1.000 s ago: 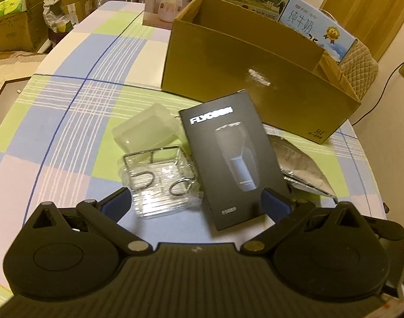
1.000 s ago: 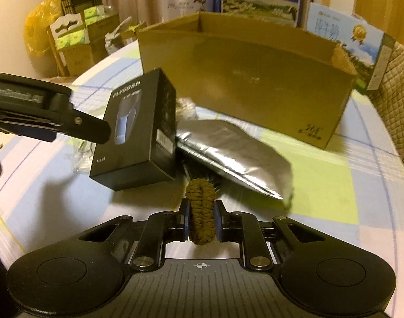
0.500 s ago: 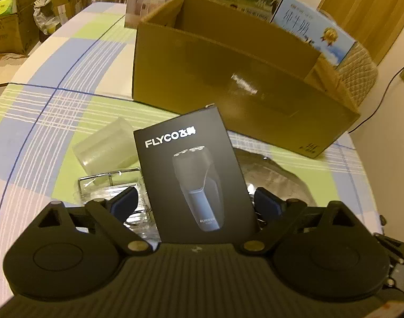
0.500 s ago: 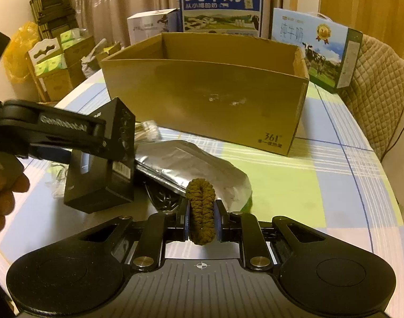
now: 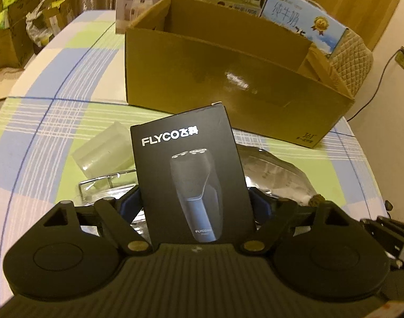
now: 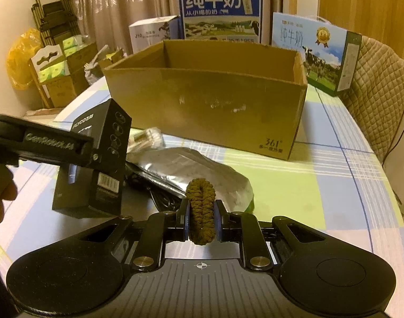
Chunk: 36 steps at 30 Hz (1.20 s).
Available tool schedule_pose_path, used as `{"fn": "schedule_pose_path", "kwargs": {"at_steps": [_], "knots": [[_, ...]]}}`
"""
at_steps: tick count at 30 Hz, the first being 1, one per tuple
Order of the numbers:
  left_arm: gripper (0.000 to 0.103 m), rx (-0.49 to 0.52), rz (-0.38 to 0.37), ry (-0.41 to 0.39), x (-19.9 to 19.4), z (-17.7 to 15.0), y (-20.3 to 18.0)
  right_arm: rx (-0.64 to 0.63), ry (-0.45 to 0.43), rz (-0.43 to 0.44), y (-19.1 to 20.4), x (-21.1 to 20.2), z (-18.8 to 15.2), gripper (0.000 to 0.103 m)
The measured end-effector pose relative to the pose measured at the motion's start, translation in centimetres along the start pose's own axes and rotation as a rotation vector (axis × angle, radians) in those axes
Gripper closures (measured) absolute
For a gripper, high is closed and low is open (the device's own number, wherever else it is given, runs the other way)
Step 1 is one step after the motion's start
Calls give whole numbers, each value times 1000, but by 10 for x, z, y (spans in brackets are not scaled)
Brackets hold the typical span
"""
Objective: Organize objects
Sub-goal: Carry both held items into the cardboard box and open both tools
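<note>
My left gripper [image 5: 195, 202] is shut on a black FLYCO shaver box [image 5: 191, 175] and holds it upright above the table; the box also shows in the right wrist view [image 6: 95, 164], tilted, in front of the open cardboard box [image 5: 228, 79]. My right gripper [image 6: 201, 221] is shut on a brown fuzzy hair tie [image 6: 201, 212], low over the table in front of the cardboard box [image 6: 207, 106]. A silver foil pouch [image 6: 186, 169] lies on the table between them. A frosted plastic container [image 5: 103, 151] and a clear wire-framed holder [image 5: 106, 188] lie left of the shaver box.
Milk cartons [image 6: 220, 13] and a white appliance box [image 6: 151, 33] stand behind the cardboard box. A quilted chair back [image 6: 377, 92] is at the right. Black cable [image 6: 162, 198] lies under the pouch. Cartons [image 6: 56, 79] are stacked beyond the table's left edge.
My left gripper closed on the shaver box and lifted it off the table, tilting it upright. My right gripper rose a little, still holding the hair tie.
</note>
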<state>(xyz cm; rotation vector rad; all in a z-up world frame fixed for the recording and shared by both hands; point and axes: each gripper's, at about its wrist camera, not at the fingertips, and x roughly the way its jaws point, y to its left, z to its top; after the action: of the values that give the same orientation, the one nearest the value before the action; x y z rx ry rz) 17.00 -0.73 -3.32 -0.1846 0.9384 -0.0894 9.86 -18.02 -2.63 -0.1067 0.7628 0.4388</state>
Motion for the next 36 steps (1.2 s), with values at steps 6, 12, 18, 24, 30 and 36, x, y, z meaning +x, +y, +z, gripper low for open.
{"fn": "schedule_pose_path", "kwargs": {"at_steps": [6, 12, 18, 24, 30, 36], "knots": [[22, 28, -5, -16, -29, -8, -3, -7, -32, -1, 4, -22, 6, 88], [22, 67, 11, -22, -53, -13, -8, -5, -59, 2, 7, -43, 10, 88], [22, 88, 6, -40, -74, -17, -15, 2, -71, 6, 8, -58, 8, 88], [22, 102, -3, -44, -86, -22, -22, 10, -71, 3, 3, -69, 4, 88], [22, 148, -26, -52, -91, -14, -28, 9, -65, 15, -6, -72, 19, 88], [22, 196, -57, -72, -93, 30, -31, -4, -96, 37, -20, -65, 67, 88]]}}
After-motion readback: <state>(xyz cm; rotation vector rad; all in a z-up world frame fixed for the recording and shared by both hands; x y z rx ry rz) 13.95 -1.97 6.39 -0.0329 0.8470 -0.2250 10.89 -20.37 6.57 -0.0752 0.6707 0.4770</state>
